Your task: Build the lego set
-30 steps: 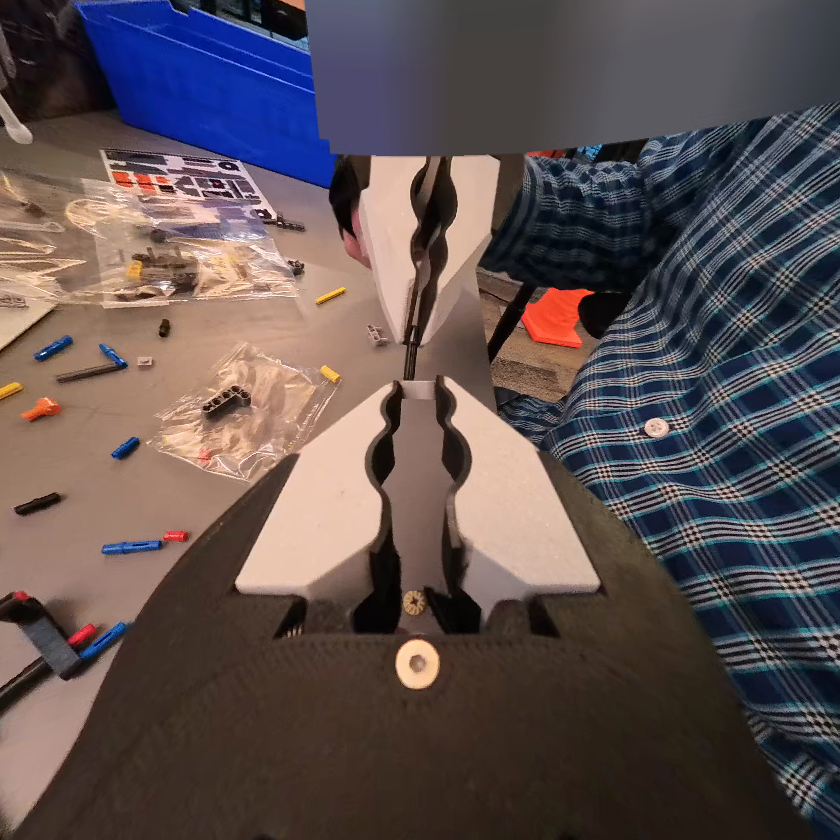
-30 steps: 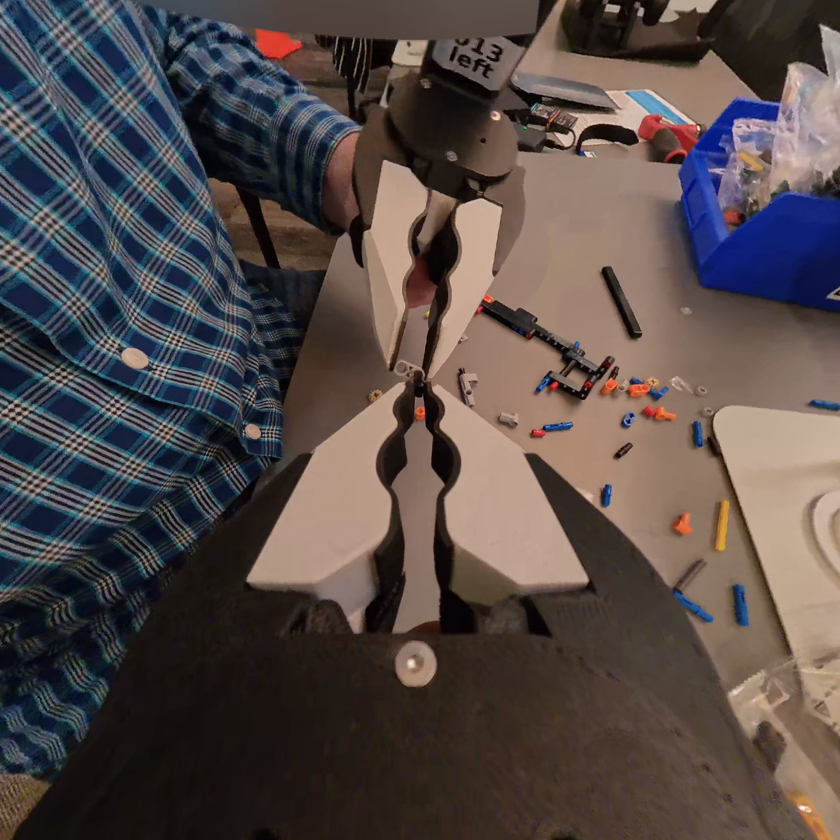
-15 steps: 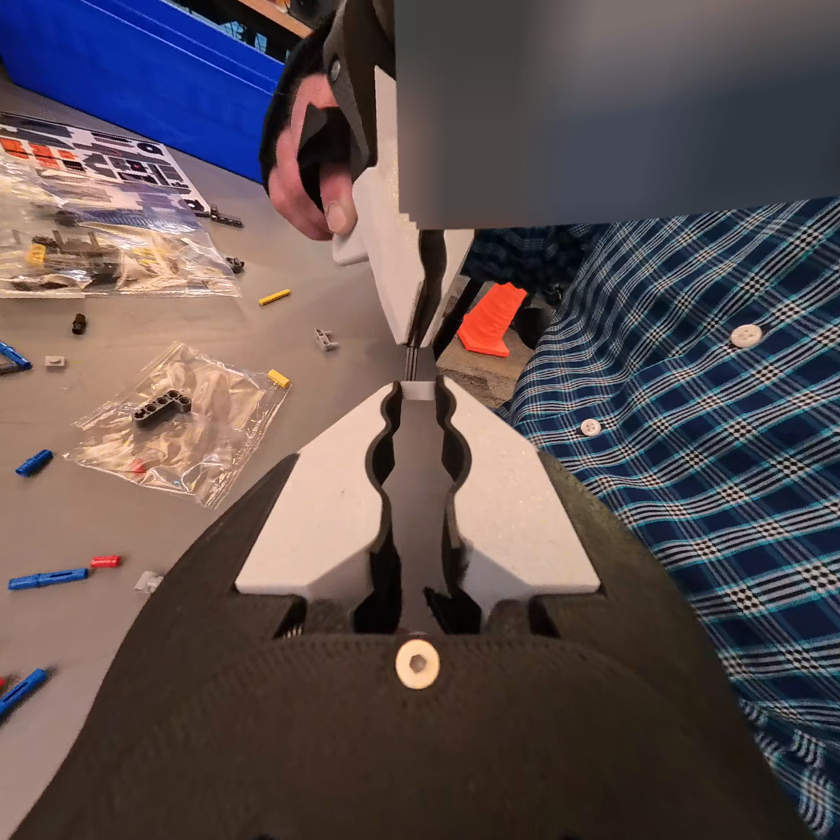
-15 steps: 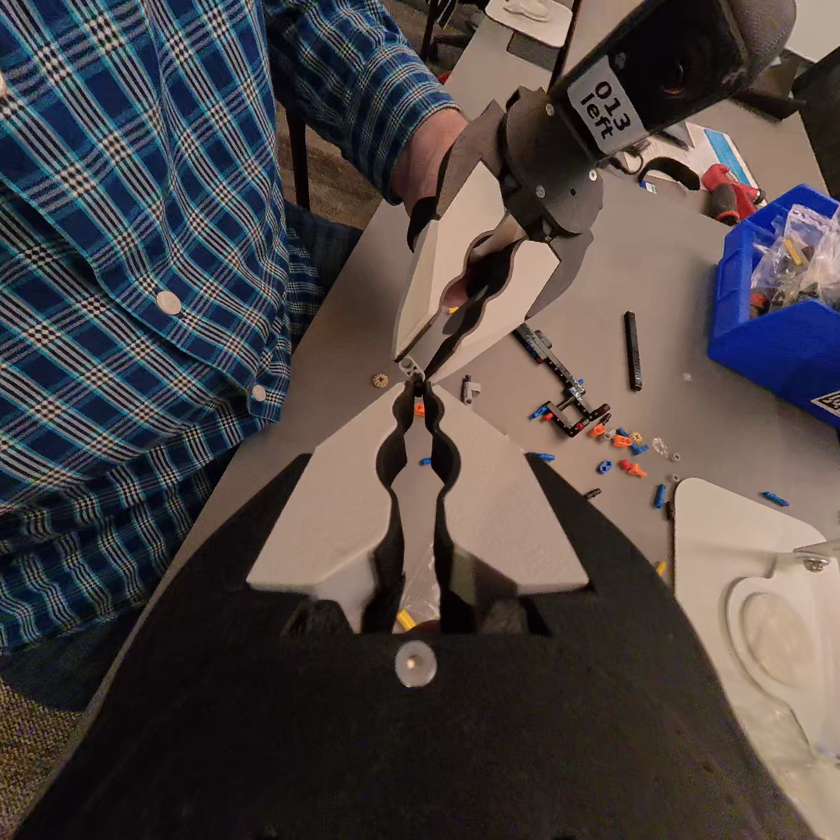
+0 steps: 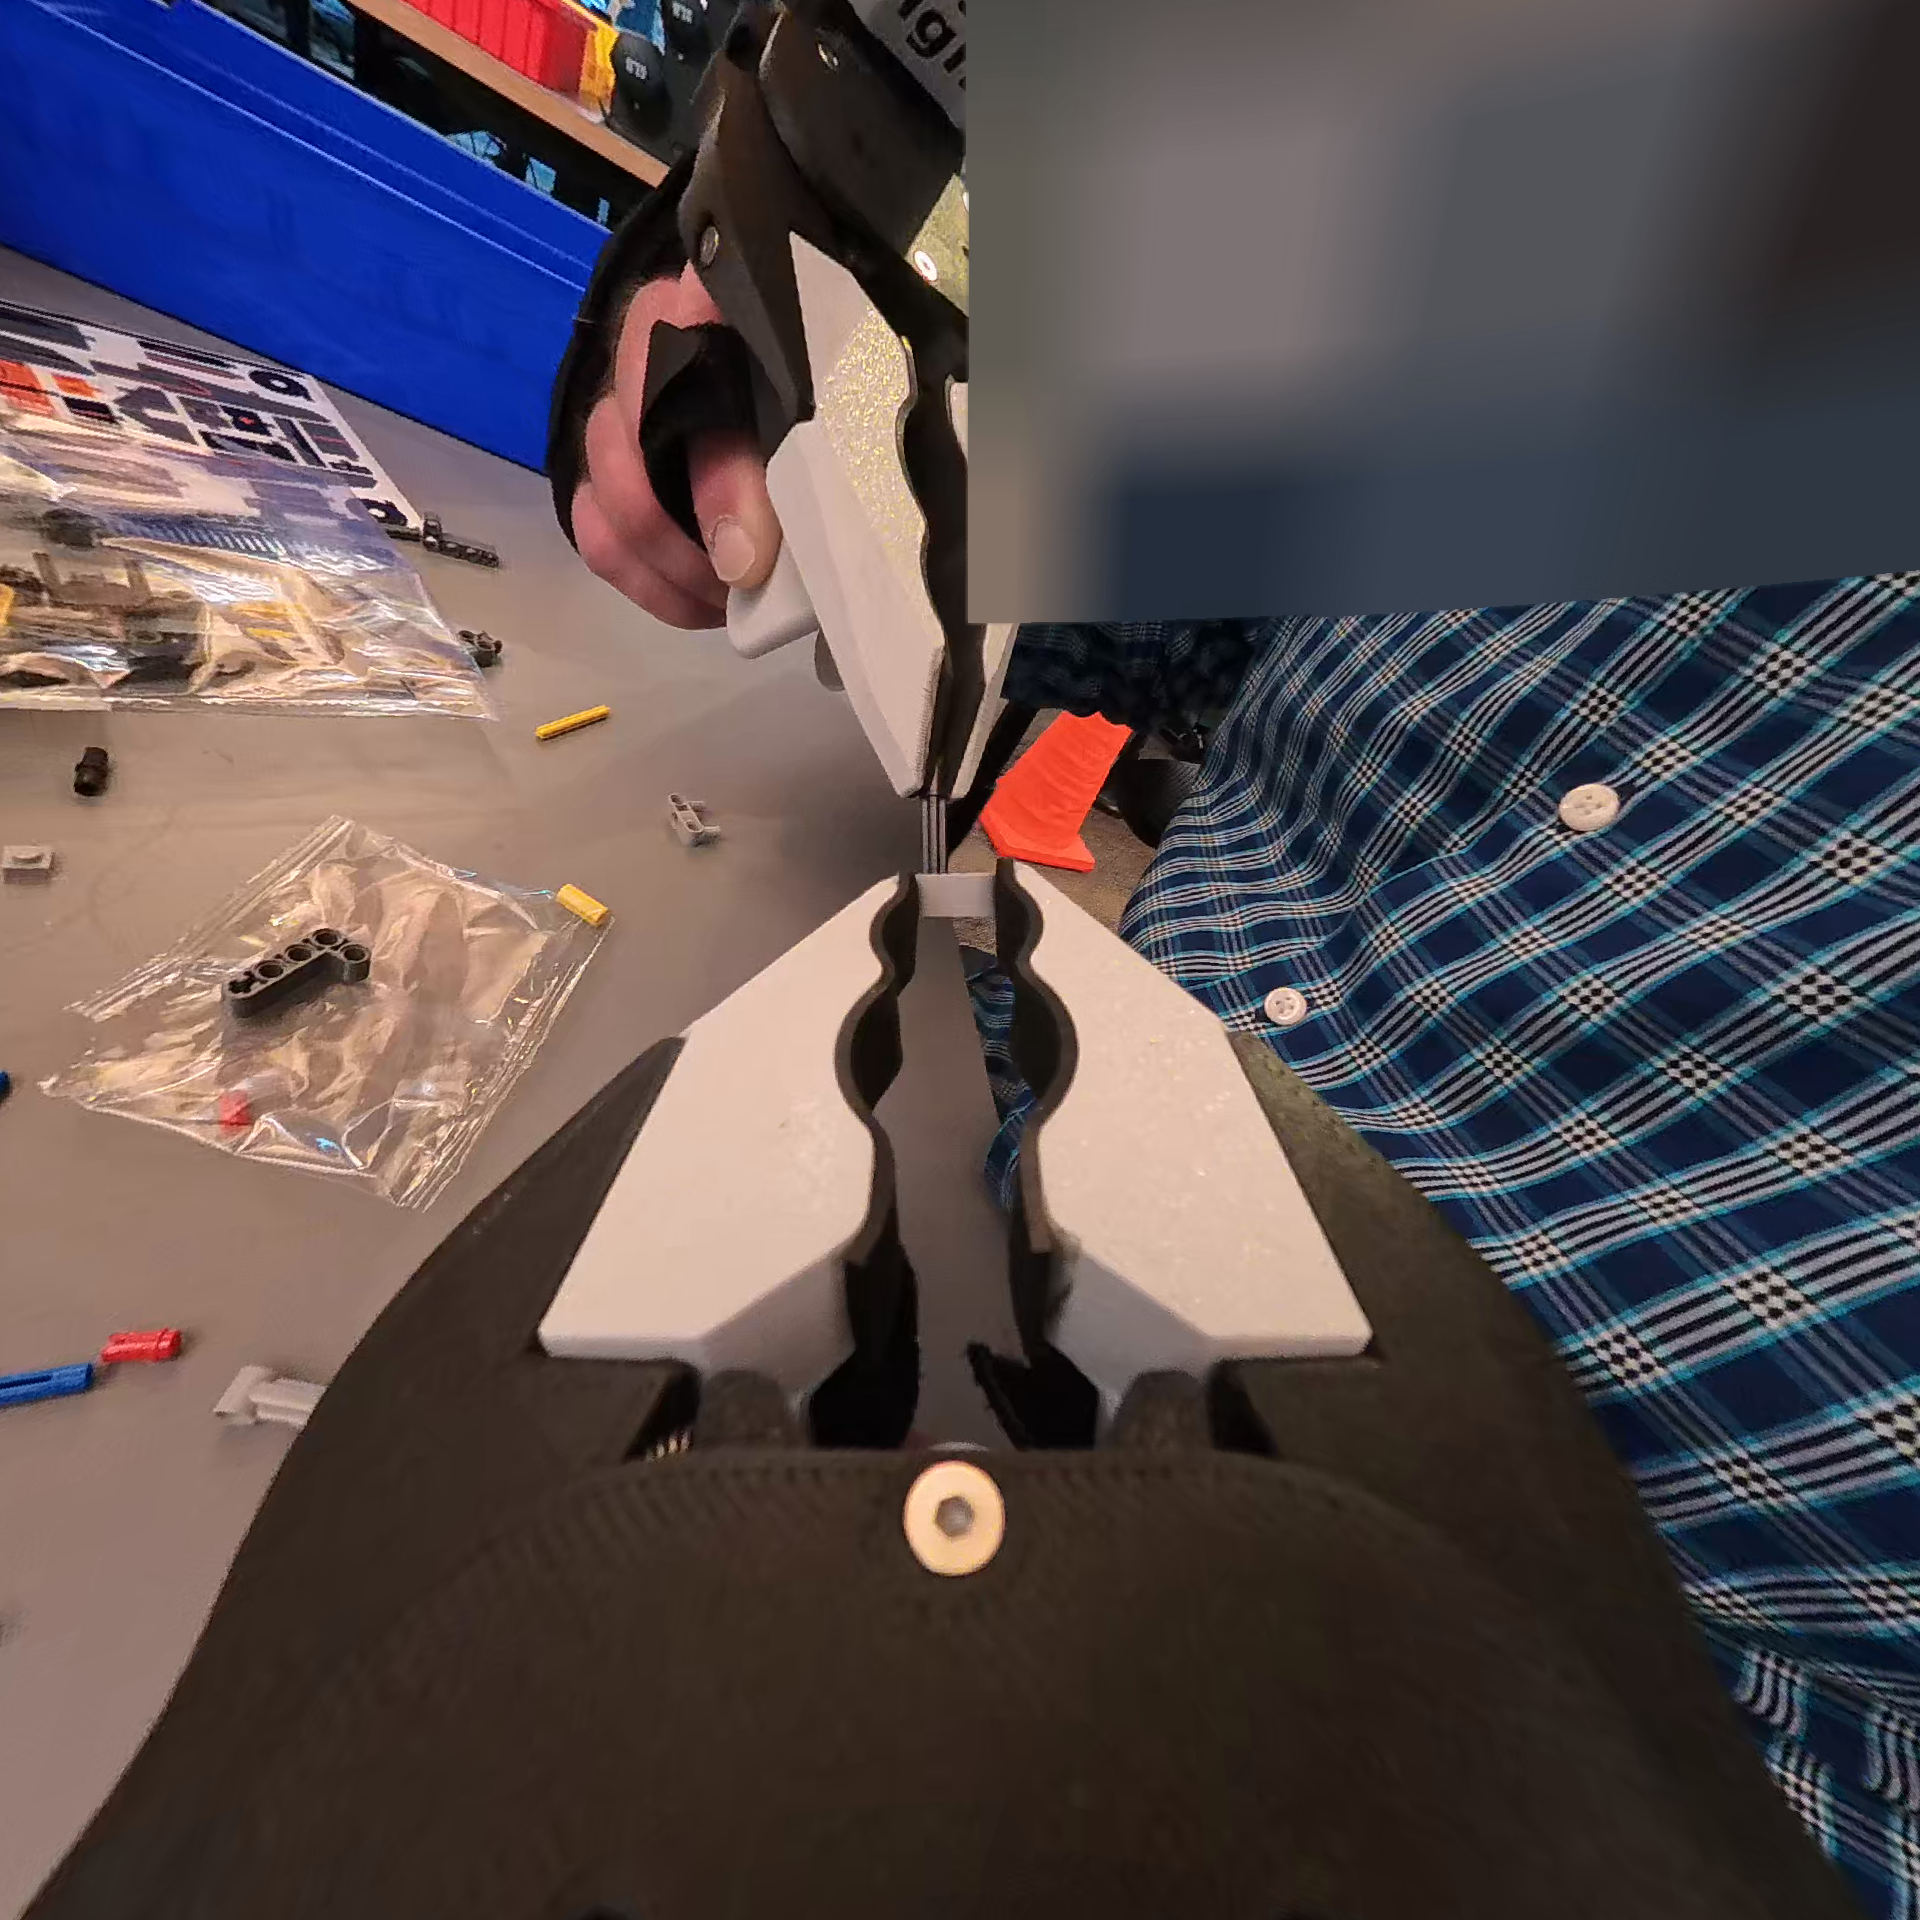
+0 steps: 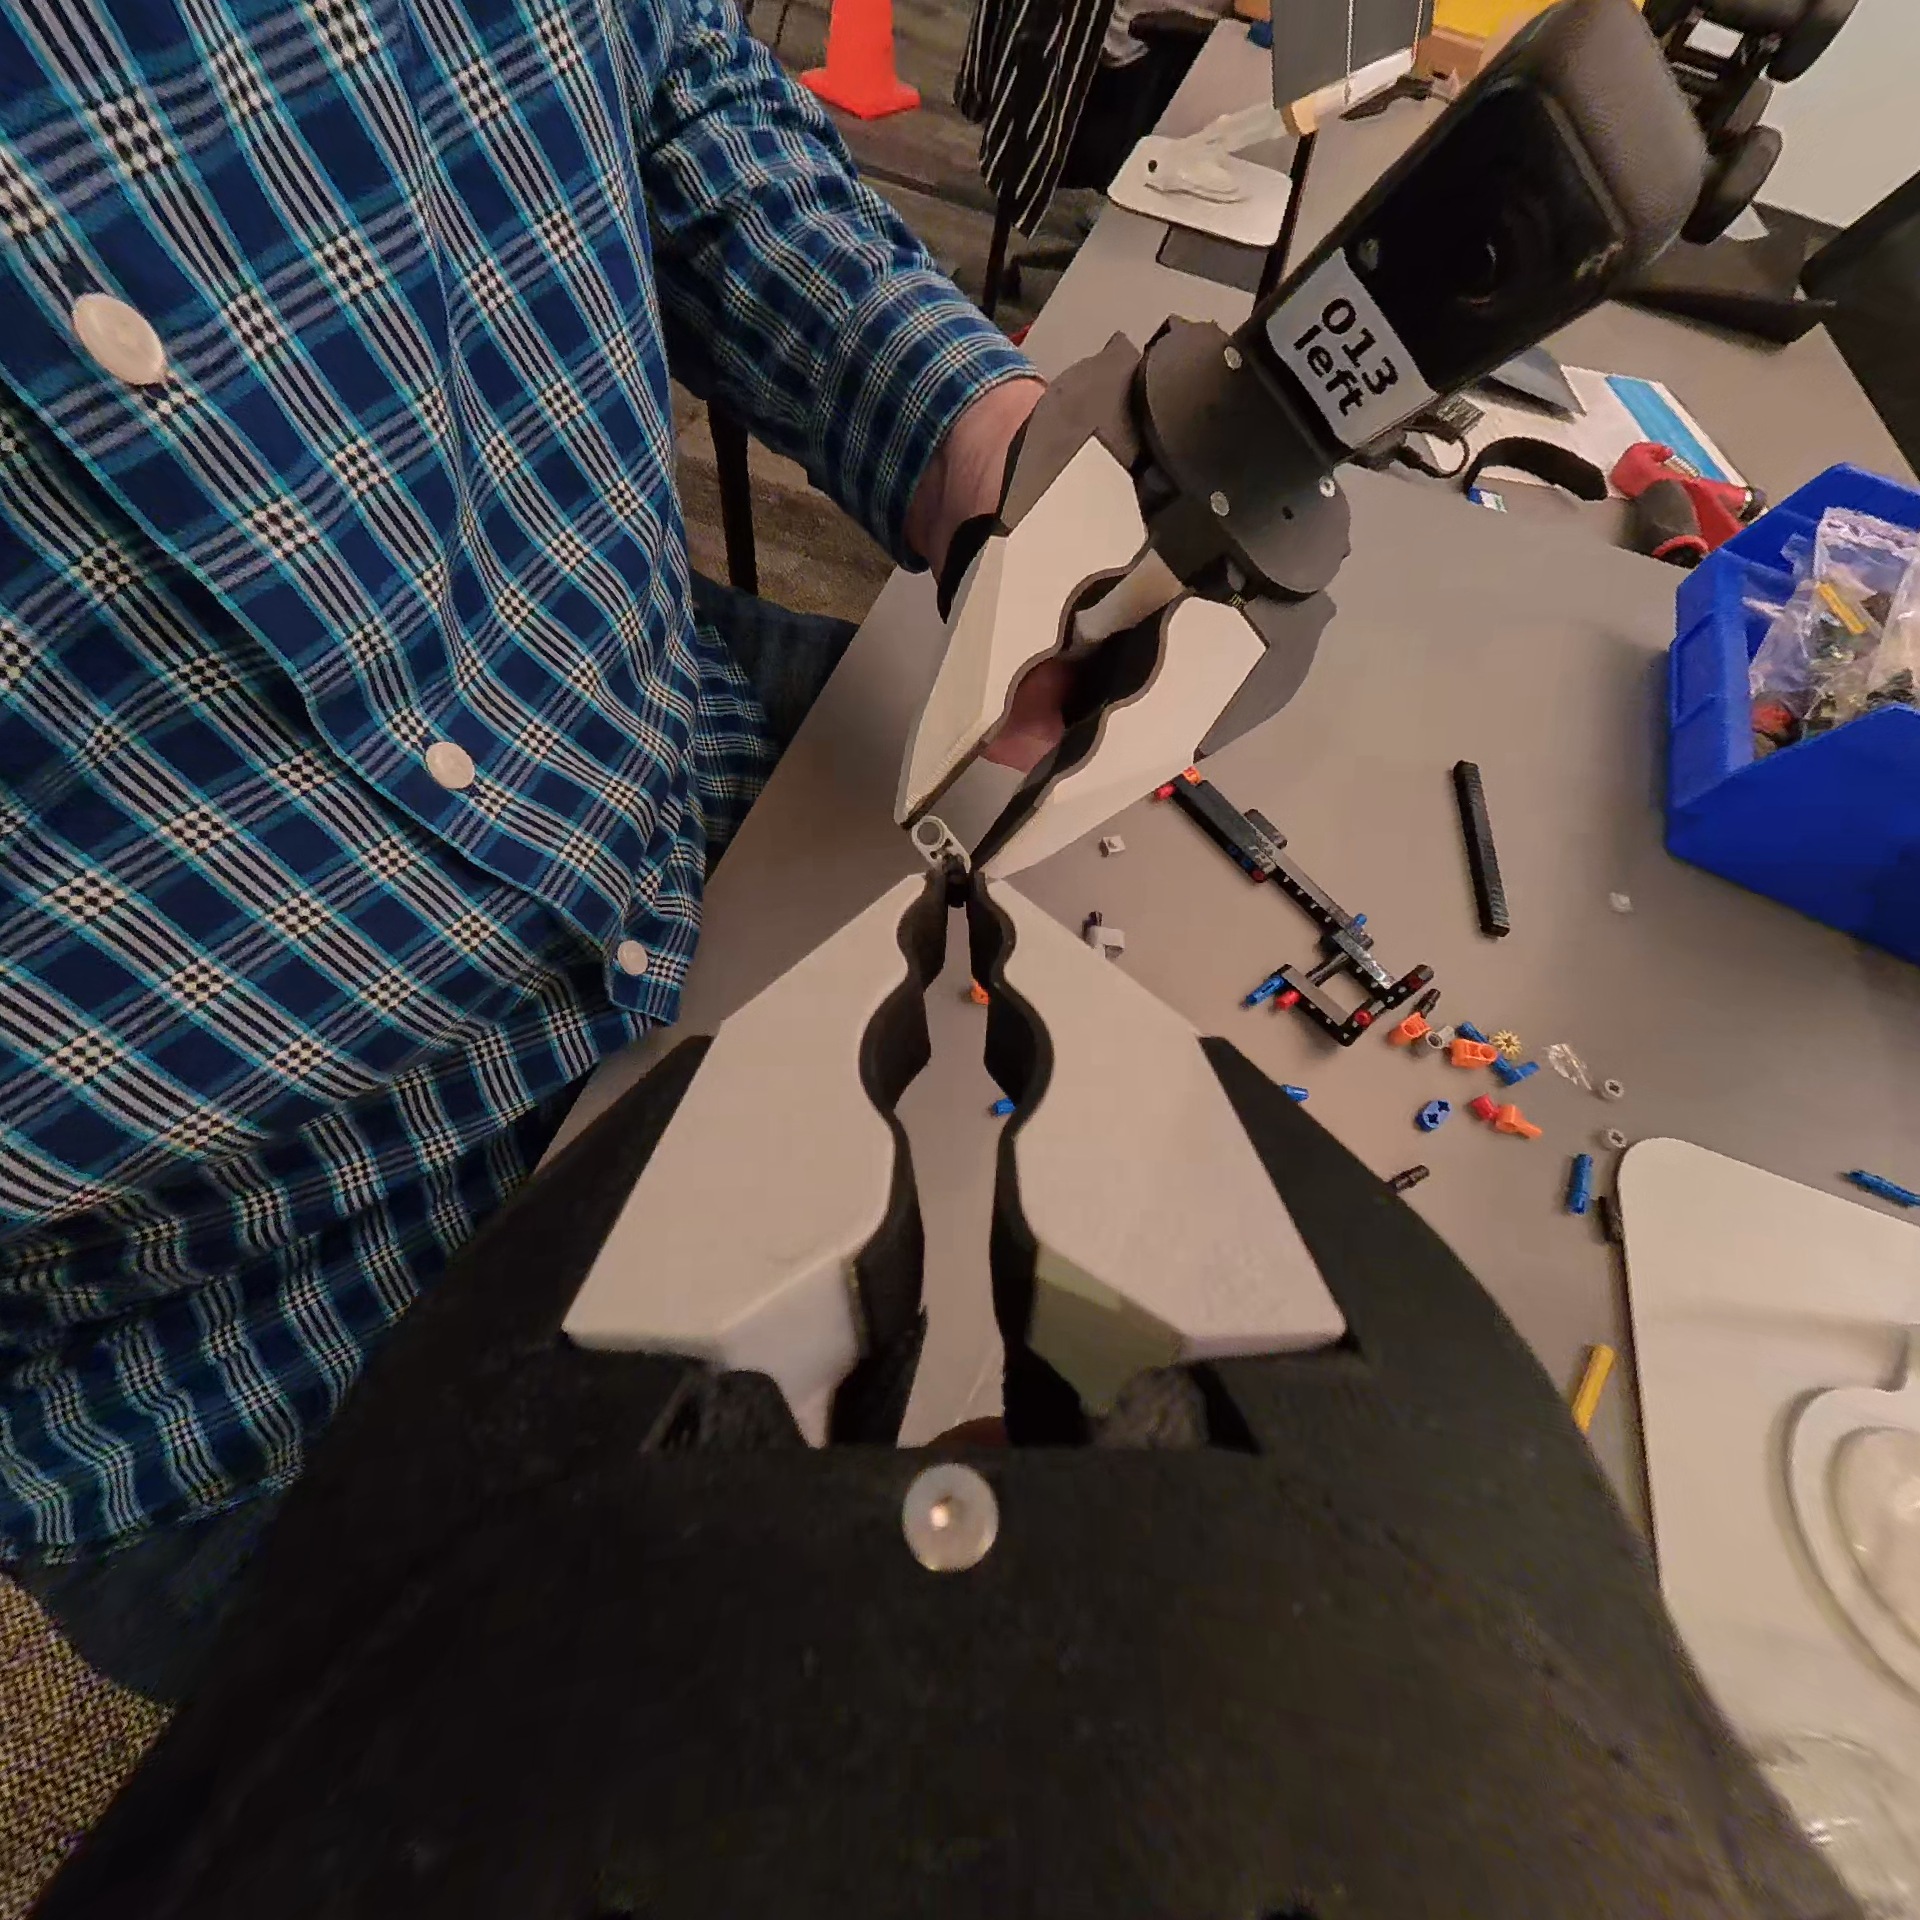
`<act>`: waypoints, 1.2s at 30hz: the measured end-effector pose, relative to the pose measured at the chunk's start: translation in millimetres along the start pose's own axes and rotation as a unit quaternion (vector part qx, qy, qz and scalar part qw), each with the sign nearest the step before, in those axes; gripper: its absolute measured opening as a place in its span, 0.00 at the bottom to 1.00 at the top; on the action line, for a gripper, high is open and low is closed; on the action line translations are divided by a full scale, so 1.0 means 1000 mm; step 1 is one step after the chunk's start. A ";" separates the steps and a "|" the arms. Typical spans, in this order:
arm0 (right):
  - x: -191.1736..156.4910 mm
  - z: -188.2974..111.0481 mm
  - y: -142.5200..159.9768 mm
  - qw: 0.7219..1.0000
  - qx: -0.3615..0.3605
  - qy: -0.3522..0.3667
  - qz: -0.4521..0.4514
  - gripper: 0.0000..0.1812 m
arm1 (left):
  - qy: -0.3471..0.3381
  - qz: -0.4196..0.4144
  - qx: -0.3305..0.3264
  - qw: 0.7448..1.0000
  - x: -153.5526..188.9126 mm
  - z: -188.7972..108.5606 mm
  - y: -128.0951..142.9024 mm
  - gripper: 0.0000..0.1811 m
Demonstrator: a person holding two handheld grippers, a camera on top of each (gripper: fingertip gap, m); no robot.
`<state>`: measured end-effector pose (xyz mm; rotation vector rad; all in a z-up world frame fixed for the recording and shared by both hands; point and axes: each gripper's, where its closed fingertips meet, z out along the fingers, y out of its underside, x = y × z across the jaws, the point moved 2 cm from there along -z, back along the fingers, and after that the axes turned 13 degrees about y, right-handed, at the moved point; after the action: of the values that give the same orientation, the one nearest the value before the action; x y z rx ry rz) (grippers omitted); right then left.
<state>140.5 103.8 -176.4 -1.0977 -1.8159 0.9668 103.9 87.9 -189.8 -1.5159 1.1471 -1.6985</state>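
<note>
A grey table (image 6: 1507, 644) beside a blue plaid shirt (image 6: 312, 623). An orange cone (image 5: 1049, 790) stands on the floor beyond the table edge — a second cone (image 6: 862, 62) farther off. A white board (image 6: 1766, 1351) lies at the table's right.

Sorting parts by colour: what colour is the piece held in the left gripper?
Light grey piece; clearest in the left wrist view.

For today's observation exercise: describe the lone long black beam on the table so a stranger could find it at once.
Start at the blue bin on the grey table. Just left of it lies the black beam, flat and alone, pointing away from the camera. Unlike the black frame further left, it is one plain straight bar with no coloured pins attached.
</note>
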 end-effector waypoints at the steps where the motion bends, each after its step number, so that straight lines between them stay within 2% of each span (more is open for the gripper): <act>1: 0.000 0.000 0.000 1.000 0.001 0.000 0.000 0.01 | 0.001 -0.001 0.001 1.000 0.000 0.000 0.000 0.07; 28: -0.012 0.005 0.001 0.996 -0.043 -0.073 -0.028 0.01 | 0.016 -0.003 -0.045 0.999 0.005 0.012 0.012 0.06; 36: -0.010 0.005 0.004 0.996 -0.046 -0.072 0.003 0.01 | 0.002 0.006 -0.048 0.999 0.002 0.013 0.012 0.06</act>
<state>141.0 95.3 -184.4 -1.1158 -1.9921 0.9961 115.1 77.7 -199.1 -1.5602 1.2525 -1.6609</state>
